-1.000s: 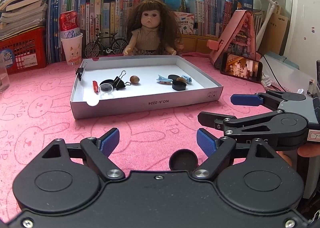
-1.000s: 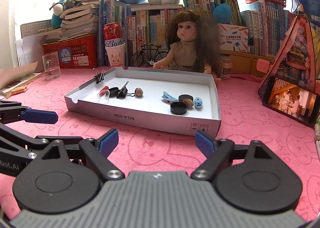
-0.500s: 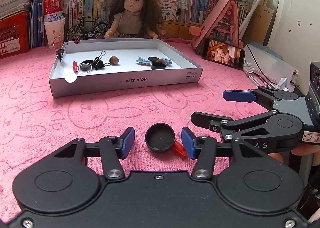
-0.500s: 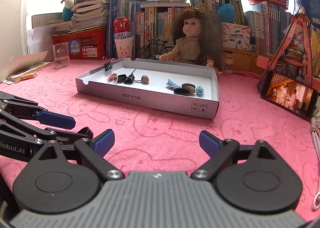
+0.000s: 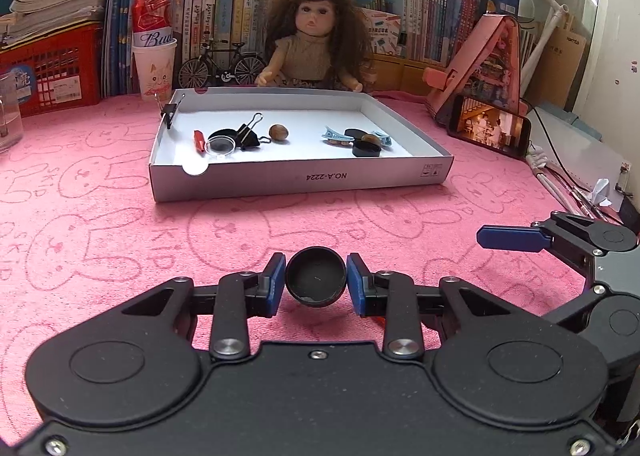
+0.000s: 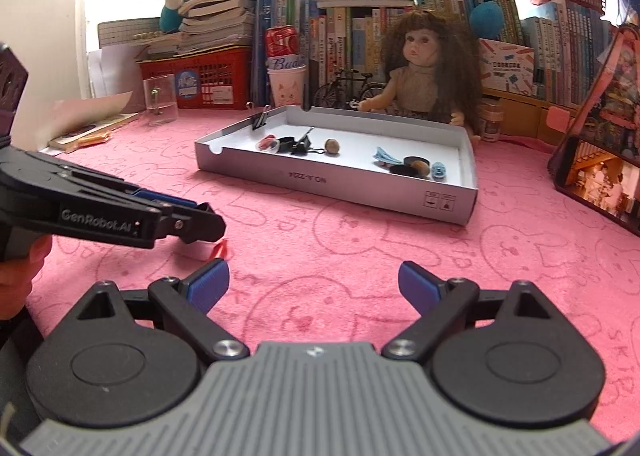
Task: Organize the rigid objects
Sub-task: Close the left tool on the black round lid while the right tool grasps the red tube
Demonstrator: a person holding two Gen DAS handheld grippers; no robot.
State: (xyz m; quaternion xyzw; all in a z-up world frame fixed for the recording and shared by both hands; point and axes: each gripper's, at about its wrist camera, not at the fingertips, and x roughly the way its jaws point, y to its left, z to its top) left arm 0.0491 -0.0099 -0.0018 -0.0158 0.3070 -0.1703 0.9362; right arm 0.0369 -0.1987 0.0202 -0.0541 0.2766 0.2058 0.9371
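A round black cap point(image 5: 315, 285) lies on the pink cloth between the blue pads of my left gripper point(image 5: 316, 276). Its jaws are closing and both pads touch the cap's sides. From the right wrist view the left gripper point(image 6: 200, 222) reaches in from the left, with a small red piece point(image 6: 222, 250) on the cloth just under its tip. My right gripper point(image 6: 314, 284) stands open over bare cloth with nothing between its fingers. Farther back, the white cardboard tray point(image 5: 300, 178) holds binder clips, a nut, hair clips, black caps and a clear lid.
A doll point(image 5: 314, 44), a toy bicycle point(image 5: 222, 64), a paper cup with a can point(image 5: 154, 64), a red basket point(image 5: 52, 72) and rows of books stand behind the tray. A phone point(image 5: 490, 130) leans at the right. A clear glass point(image 6: 160, 100) stands at the left.
The left gripper's jaws have come together from wide apart onto the black cap. The red piece beside the cap is now hidden in the left wrist view. The right gripper drifted slightly.
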